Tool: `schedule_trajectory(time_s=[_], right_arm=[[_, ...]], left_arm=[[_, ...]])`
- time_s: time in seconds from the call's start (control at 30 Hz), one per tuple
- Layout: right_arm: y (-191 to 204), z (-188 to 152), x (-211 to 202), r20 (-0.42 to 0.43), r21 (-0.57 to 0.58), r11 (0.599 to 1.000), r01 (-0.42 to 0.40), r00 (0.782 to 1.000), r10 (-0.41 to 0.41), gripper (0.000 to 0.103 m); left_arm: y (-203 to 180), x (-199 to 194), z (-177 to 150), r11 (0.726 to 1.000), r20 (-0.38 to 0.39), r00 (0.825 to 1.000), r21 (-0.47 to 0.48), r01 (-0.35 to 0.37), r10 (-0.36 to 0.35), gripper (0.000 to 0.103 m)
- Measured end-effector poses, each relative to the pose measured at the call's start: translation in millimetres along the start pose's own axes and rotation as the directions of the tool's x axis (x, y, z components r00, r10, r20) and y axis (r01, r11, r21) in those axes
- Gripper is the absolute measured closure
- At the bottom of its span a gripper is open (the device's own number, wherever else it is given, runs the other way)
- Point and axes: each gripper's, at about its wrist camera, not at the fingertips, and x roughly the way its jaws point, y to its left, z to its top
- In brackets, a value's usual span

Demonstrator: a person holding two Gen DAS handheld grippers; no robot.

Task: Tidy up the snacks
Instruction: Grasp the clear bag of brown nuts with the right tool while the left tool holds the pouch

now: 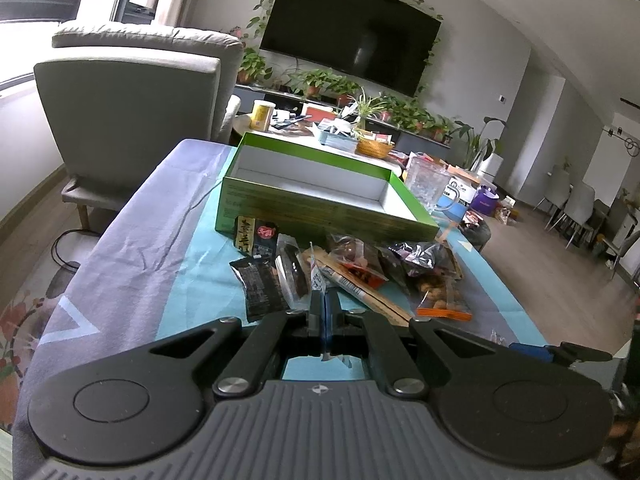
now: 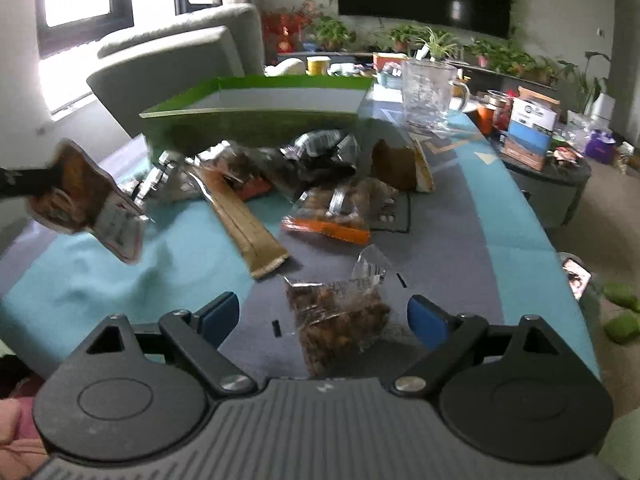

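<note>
A green box (image 1: 320, 210) with a white inside stands open and empty on the blue and grey tablecloth (image 1: 160, 264). Several snack packets (image 1: 352, 268) lie in a heap in front of it. My left gripper (image 1: 323, 304) is shut on a brown flat packet (image 2: 88, 208), which it holds above the cloth at the left of the right wrist view. My right gripper (image 2: 325, 316) is open just above the table. A clear packet of brown nuts (image 2: 340, 312) lies on the cloth between its blue pads (image 2: 426, 320), which do not touch it.
A glass mug (image 2: 430, 92) stands to the right of the green box (image 2: 248, 124). A grey armchair (image 1: 132, 92) is behind the table on the left. A low round table (image 2: 548, 172) with boxes and cups sits off the right edge.
</note>
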Motion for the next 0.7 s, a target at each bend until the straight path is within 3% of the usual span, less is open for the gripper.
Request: schedule_trajectory(time_s=[0.17, 0.27, 0.43, 0.63, 0.7], right_arm=[[1, -9, -14, 0.089, -0.184, 0.983, 0.000, 0.996, 0.016, 0.000], [-13, -5, -7, 0.053, -0.267, 0.960, -0.087, 0.993, 0.105, 0.000], [-29, 5, 22, -0.074, -0.189, 0.965, -0.182, 0.983, 0.171, 0.000], [-12, -4, 25, -0.040, -0.158, 0.979, -0.127, 0.992, 0.122, 0.002], [-11, -6, 20, -0.025, -0.154, 0.981, -0.117, 0.993, 0.115, 0.012]], left_arm=[[0, -1, 0, 1.000, -0.001, 1.000, 0.001, -0.003, 0.003, 0.102], [-1, 0, 0, 1.000, -0.003, 1.000, 0.003, -0.007, 0.007, 0.102], [-4, 2, 1, 1.000, -0.009, 1.000, 0.012, -0.010, 0.010, 0.102], [-4, 1, 2, 1.000, -0.004, 1.000, 0.011, -0.008, 0.008, 0.102], [-5, 0, 2, 1.000, 0.004, 1.000, 0.010, -0.003, 0.003, 0.102]])
